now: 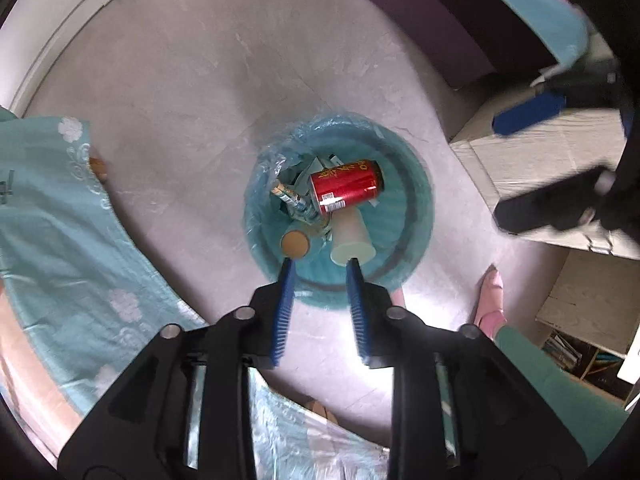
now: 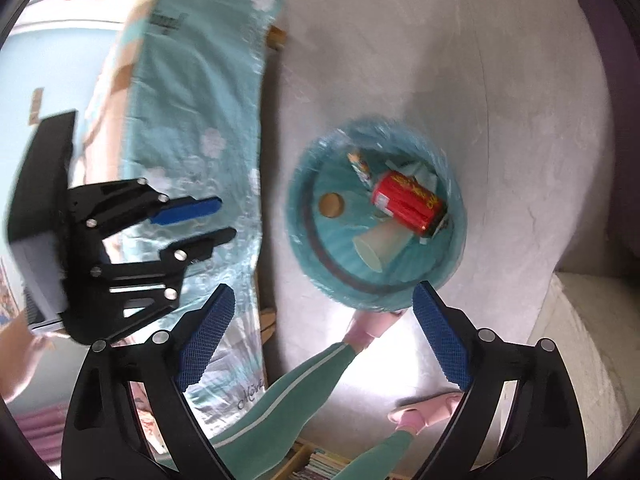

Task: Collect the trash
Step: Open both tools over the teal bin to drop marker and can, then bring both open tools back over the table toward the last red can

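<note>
My left claw (image 1: 320, 264) hangs parted and empty above the blue trash bin (image 1: 416, 196). Inside the bin lie a red can (image 1: 344, 186) and a paper cup (image 1: 352, 236). My right claw (image 2: 324, 292) gapes wide, empty, beside the bin.

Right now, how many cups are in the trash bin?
1. A pale paper cup lies on its side in the teal bin, just below the red can. Another could hide under the wrappers.

Teal bin, red can, grey floor

Teal waste bin (image 1: 416, 216) with clear bag holds a red can (image 1: 346, 188) lettered in gold and a white cup (image 1: 352, 240); the bedsheet (image 2: 192, 92) is teal with white flowers; blue finger pads (image 2: 206, 338) on black grippers.
</note>
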### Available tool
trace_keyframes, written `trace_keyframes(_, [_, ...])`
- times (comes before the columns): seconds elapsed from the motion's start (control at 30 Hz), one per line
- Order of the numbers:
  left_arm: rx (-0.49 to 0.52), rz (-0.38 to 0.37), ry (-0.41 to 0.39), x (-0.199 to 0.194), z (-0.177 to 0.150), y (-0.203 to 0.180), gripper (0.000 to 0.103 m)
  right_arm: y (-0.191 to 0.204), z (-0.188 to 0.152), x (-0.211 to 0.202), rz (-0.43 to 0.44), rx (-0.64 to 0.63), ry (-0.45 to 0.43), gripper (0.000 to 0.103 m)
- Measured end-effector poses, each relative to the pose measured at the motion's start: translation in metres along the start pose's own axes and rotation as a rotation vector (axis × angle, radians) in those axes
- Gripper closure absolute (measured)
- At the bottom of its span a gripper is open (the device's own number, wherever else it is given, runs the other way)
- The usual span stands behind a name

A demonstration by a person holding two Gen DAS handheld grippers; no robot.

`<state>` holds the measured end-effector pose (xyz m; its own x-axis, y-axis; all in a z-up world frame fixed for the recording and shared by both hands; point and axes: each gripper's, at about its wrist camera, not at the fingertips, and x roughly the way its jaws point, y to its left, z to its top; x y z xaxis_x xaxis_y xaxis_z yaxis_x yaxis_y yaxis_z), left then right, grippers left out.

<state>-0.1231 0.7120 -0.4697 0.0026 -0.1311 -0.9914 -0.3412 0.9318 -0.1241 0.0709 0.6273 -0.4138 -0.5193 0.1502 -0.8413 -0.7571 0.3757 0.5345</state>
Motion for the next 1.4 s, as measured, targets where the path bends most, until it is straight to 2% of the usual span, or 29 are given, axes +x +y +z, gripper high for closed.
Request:
trace_keyframes(0.07, [0.019,0.019,-0.016,-0.03,-0.01,-0.004,0.054,0.026,-0.006,-0.041,0.018,-0.033,-0.035,0.013])
trace_keyframes(0.1, [0.027,0.026,-0.025,-0.045,-0.014,-0.007,0.052,0.033,-0.009,-0.053,0.025,-0.045,-0.048,0.013])
trace_keyframes(0.27, [0.121,0.043,-0.076,-0.132,-0.026,-0.031,0.049,0.089,-0.049,-0.166,0.069,-0.138,-0.169,0.013])
trace_keyframes(0.3, [0.143,0.05,-0.087,-0.15,-0.027,-0.038,0.043,0.098,-0.062,-0.196,0.088,-0.152,-0.213,0.013])
trace_keyframes(0.4, [0.223,0.061,-0.139,-0.206,-0.024,-0.068,0.03,0.112,-0.102,-0.267,0.099,-0.195,-0.333,0.013])
trace_keyframes(0.5, [0.322,0.07,-0.203,-0.253,-0.016,-0.11,0.026,0.108,-0.141,-0.321,0.079,-0.203,-0.424,0.013])
trace_keyframes(0.6, [0.427,0.074,-0.266,-0.286,0.0,-0.162,0.018,0.082,-0.191,-0.378,0.022,-0.166,-0.513,0.012])
trace_keyframes(0.73, [0.512,0.076,-0.309,-0.304,0.024,-0.228,0.016,0.044,-0.248,-0.428,-0.119,-0.12,-0.572,0.011])
trace_keyframes(0.83, [0.556,0.041,-0.344,-0.319,0.043,-0.285,0.008,0.01,-0.297,-0.464,-0.195,-0.075,-0.635,0.007])
trace_keyframes(0.93, [0.606,0.004,-0.39,-0.332,0.059,-0.341,0.007,-0.029,-0.344,-0.492,-0.261,-0.026,-0.662,0.007])
trace_keyframes(1.13, [0.721,0.0,-0.412,-0.337,0.09,-0.451,0.007,-0.114,-0.433,-0.532,-0.416,0.066,-0.631,0.007])
trace_keyframes(1.3, [0.813,0.014,-0.412,-0.33,0.11,-0.531,0.007,-0.192,-0.485,-0.553,-0.559,0.089,-0.56,0.007])
trace_keyframes(1.4, [0.837,0.009,-0.398,-0.324,0.122,-0.57,0.007,-0.229,-0.501,-0.564,-0.593,0.066,-0.547,0.007])
